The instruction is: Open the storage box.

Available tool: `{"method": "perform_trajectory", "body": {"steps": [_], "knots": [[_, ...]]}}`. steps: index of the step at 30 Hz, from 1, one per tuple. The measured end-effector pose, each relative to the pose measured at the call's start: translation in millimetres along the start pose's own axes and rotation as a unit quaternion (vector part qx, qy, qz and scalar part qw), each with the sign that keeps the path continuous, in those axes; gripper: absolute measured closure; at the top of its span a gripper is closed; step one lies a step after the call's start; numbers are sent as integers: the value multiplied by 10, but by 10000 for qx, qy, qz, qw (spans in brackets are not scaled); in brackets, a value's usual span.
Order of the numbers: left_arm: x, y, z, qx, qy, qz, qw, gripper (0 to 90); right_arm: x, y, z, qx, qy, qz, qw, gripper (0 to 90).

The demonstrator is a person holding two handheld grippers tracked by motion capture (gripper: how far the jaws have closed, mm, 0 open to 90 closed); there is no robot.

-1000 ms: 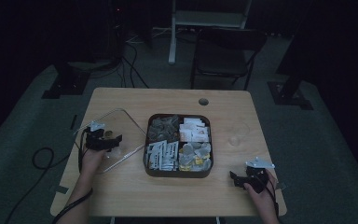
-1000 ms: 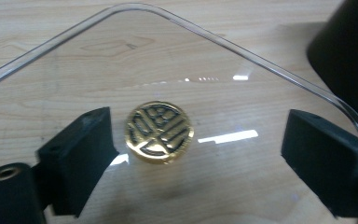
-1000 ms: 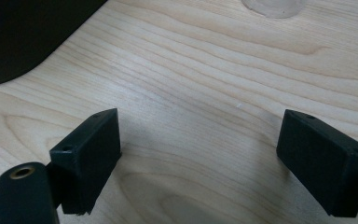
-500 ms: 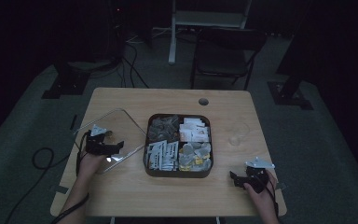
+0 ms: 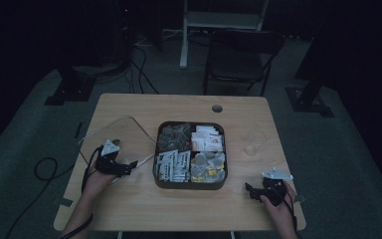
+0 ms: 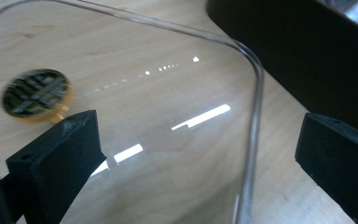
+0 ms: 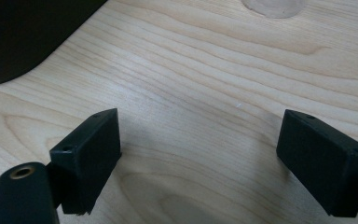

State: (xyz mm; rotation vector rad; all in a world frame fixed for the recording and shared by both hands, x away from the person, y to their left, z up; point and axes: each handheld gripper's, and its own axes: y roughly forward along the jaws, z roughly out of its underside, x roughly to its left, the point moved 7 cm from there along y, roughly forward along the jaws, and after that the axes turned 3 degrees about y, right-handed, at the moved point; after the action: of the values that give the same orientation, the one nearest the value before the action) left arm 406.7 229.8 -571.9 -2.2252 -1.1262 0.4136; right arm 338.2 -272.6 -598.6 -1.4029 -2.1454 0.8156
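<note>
A: Lid status?
B: Clear lid point(image 5: 122, 137) flat on worktop point(image 5: 189, 209), just left of tray point(image 5: 189, 183). Left gripper point(image 6: 196, 154) jaws wide, just opened, lid's edge between, unclamped.
A: Right gripper point(image 7: 198, 154)?
B: Wide, empty, well apart.

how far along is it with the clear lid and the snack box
Done: the clear lid is off and lies flat on the table, left of the open black box. In hand: nothing is gripped; the left tool has just opened, its jaws straddling the lid's rim. The right tool rests open on bare wood. Left: anything with the box's packets looks not yet begun.
</note>
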Motion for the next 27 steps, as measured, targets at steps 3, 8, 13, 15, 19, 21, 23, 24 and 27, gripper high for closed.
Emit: {"method": "perform_trajectory", "body": {"steps": [3,8,13,15,19,21,23,24,27], "knots": [[-130,2,37,94,203,151,9996,10,-1,0,0,0,-1,0,10000,131],[-267,-11,56,133,333,301,9989,10,0,0,0,0,-2,0,10000,131],[-412,-28,111,232,548,466,9971,10,-1,0,0,-1,-4,0,10000,131],[-470,-39,127,246,624,543,9963,11,0,0,0,0,-2,0,10000,132],[-596,-59,146,288,802,683,9940,11,-1,0,0,0,-4,-1,10000,131],[-648,-66,155,318,870,749,9929,11,0,0,0,1,2,-1,10000,131],[-686,-75,157,291,879,800,9925,11,0,-1,0,2,3,-1,10000,131],[-707,-79,160,282,895,821,9922,10,-1,0,0,0,-3,-1,10000,131],[-791,-81,182,299,947,919,9908,11,-1,0,0,-2,-7,-1,10000,131]]}}
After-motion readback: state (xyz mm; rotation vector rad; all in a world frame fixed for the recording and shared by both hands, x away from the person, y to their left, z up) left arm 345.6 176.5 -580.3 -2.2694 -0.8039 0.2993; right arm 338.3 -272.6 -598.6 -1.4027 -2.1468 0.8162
